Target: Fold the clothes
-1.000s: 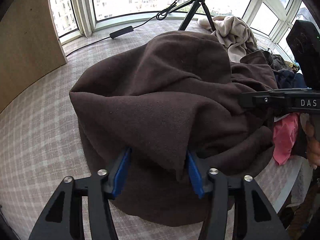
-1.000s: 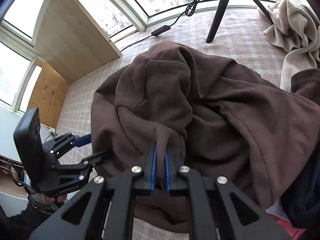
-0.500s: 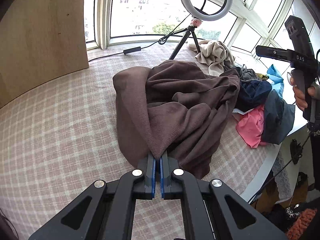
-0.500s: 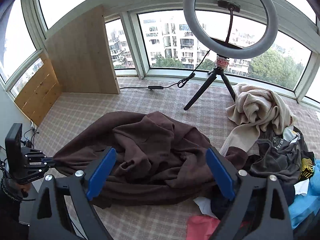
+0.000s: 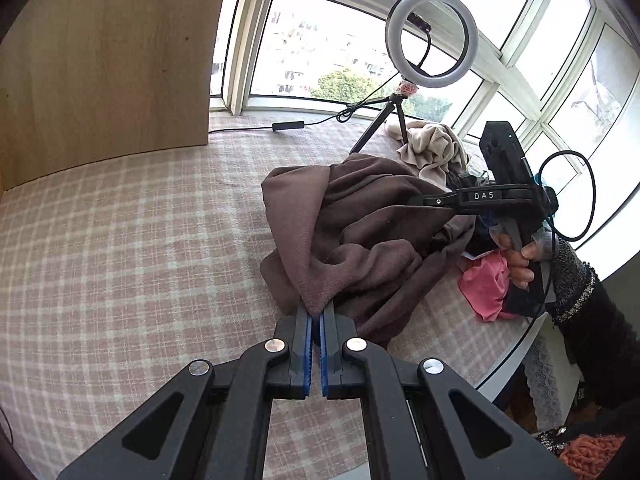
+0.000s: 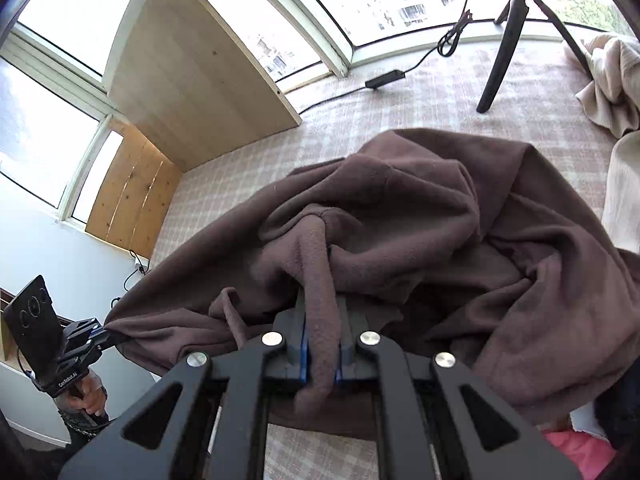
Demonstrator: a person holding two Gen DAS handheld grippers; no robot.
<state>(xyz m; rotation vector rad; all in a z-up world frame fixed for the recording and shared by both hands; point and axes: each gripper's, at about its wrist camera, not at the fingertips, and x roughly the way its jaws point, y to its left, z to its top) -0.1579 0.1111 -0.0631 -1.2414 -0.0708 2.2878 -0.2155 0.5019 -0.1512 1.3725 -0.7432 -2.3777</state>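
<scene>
Left gripper [image 5: 315,322] is clamping fully closed on a fleece edge of the brown garment [image 5: 372,232]; the fabric is pinched right at its blue pads [image 5: 307,344] and the rest is trailing away ahead of it and to the right. Right gripper [image 6: 320,320] is also pinching closed, on a rolled fold of the same garment [image 6: 420,220], with the fold running back between its pads and hanging past them toward the camera. Bulk of the garment is lying bunched on the plaid cover [image 5: 120,240] just ahead of both tools. "DAS" is reading white on the right gripper's side in the left view; "GenRobot.AI" is showing on the left gripper's body in the right view. Pink cloth [image 5: 486,286] is sitting beside the right hand [image 5: 520,256].
</scene>
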